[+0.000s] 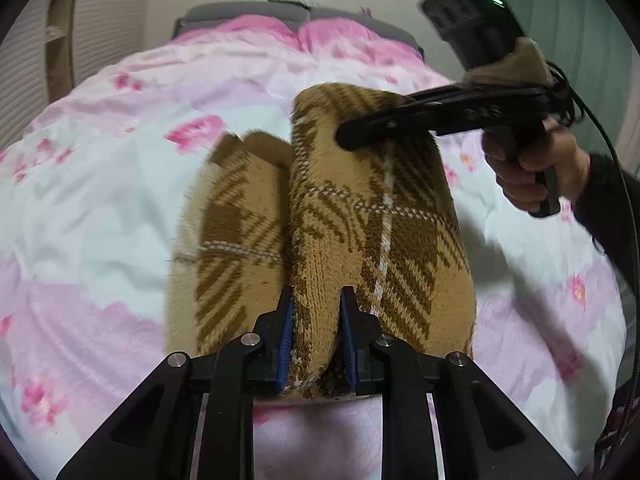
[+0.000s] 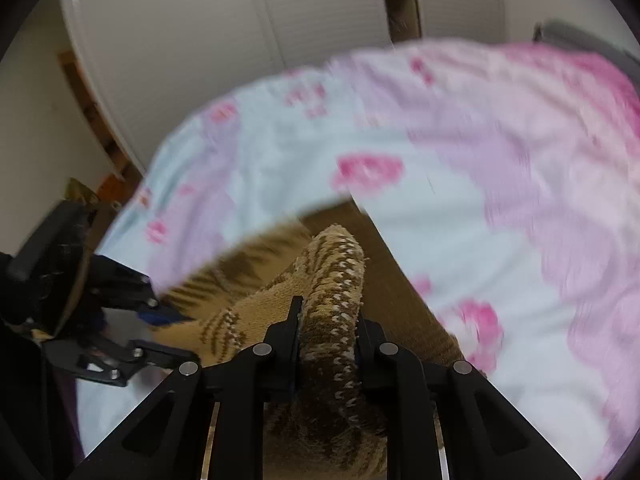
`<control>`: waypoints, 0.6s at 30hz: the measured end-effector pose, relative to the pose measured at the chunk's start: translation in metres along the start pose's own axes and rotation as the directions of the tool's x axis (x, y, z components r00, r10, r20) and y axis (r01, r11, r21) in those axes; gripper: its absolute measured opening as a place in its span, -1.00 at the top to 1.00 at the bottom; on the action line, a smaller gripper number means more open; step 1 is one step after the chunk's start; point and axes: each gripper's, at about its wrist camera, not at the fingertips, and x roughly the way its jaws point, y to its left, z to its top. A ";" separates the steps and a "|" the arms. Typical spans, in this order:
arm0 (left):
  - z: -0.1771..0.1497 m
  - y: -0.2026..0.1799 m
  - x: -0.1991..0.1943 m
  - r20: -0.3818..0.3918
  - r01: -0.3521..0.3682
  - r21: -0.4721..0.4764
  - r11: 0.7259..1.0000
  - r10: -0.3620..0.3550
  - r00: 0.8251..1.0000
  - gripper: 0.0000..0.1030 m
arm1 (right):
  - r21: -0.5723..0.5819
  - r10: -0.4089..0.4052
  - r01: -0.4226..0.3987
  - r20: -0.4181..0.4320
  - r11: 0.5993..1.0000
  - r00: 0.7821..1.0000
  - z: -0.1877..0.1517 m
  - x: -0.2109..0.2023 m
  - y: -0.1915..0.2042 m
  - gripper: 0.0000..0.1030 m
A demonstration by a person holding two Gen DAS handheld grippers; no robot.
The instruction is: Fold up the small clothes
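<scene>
A tan and brown plaid knit garment [image 1: 360, 216] hangs lifted over the bed, held at two spots. My left gripper [image 1: 316, 312] is shut on its near edge, a fold of knit pinched between the blue pads. My right gripper [image 1: 344, 136] is shut on its far top edge; in the right wrist view that gripper [image 2: 328, 316] pinches a rolled band of the knit garment [image 2: 332, 280]. The left gripper [image 2: 160, 320] shows at the left of that view, clamped on the cloth's other end.
A pink and pale-blue floral bedcover [image 1: 100, 200] lies under the garment and fills both views [image 2: 480, 200]. A grey headboard [image 1: 248, 12] is at the far end. White slatted wardrobe doors [image 2: 200, 40] stand beside the bed. A green curtain [image 1: 560, 8] is at right.
</scene>
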 end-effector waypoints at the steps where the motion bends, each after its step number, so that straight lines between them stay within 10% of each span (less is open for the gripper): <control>1: 0.000 0.004 -0.007 0.015 -0.003 -0.019 1.000 0.003 1.000 0.58 | -0.015 0.002 -0.002 0.011 1.000 1.000 0.005 -0.002 0.004 0.62; 11: -0.018 0.033 0.000 -0.008 -0.054 -0.076 0.996 0.053 0.999 0.56 | 0.003 -0.053 0.053 -0.094 0.999 0.994 0.017 0.082 -0.004 0.57; 18: -0.019 0.028 0.004 -0.007 -0.073 -0.048 0.996 0.072 0.997 0.50 | 0.060 -0.157 0.160 -0.056 0.985 0.986 -0.001 0.087 -0.015 0.05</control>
